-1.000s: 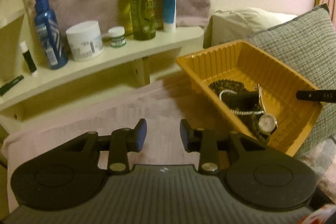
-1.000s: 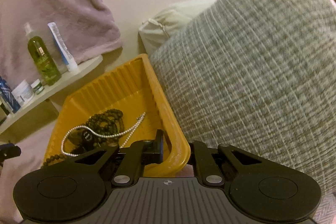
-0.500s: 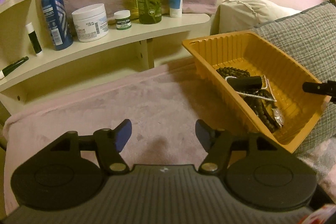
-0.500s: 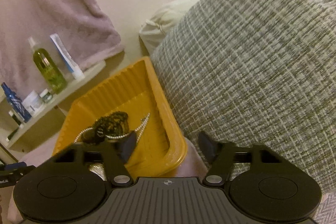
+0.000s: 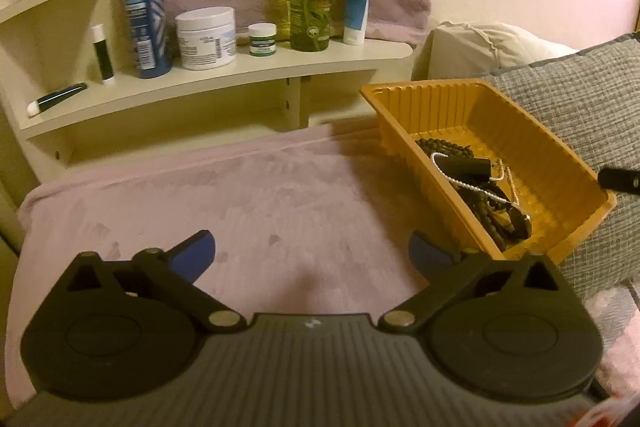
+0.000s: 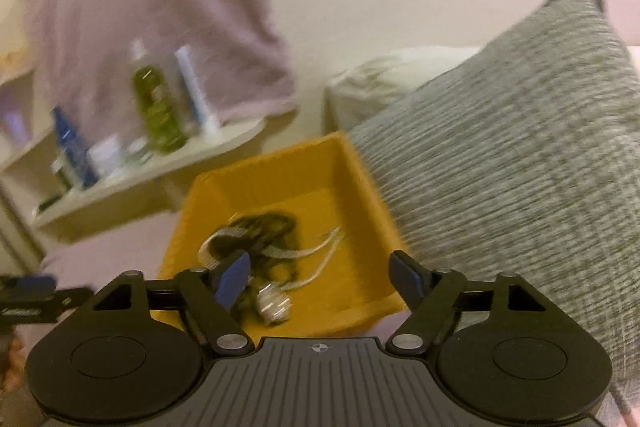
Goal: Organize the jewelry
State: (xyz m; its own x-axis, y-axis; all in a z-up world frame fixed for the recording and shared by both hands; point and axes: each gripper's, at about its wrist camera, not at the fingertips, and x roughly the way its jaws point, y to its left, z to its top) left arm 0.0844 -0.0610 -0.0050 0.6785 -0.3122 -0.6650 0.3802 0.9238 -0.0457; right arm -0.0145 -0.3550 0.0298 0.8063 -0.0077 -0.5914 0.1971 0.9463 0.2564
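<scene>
- Both grippers I hold with the jaws spread wide and with nothing between them. My left gripper [image 5: 312,253] fills the bottom of its frame and hovers over the pink blanket [image 5: 240,195]; my right gripper [image 6: 320,275] fills the bottom of its frame, just above the near end of the tray. I judge that free jaws fit either reaching in for a piece or drawing away after a drop; one moment does not decide it.
- Grey cushion [image 6: 520,167] takes the right half of the right wrist view. The tray leans against it, which probably keeps the tray from sliding on the soft bed.
- Orange tray [image 5: 560,179] sits at the middle right of the left wrist view, on the blanket. Its ribbed walls are high, so I think it serves as the collecting place for the jewelry.
- Jewelry lies together inside the tray, in one heap toward its near left wall: a dark bead necklace [image 5: 444,149], a thin pearl chain [image 5: 460,181] across it, and a wristwatch [image 6: 274,303] at the near end. In the left wrist view I see no jewelry on the blanket.
- Shelf [image 5: 200,83] in the upper left of the left wrist view carries bottles and jars only; these seem not part of my job.
- Right wrist view is blurred, so the small details of the heap I cannot read there.
</scene>
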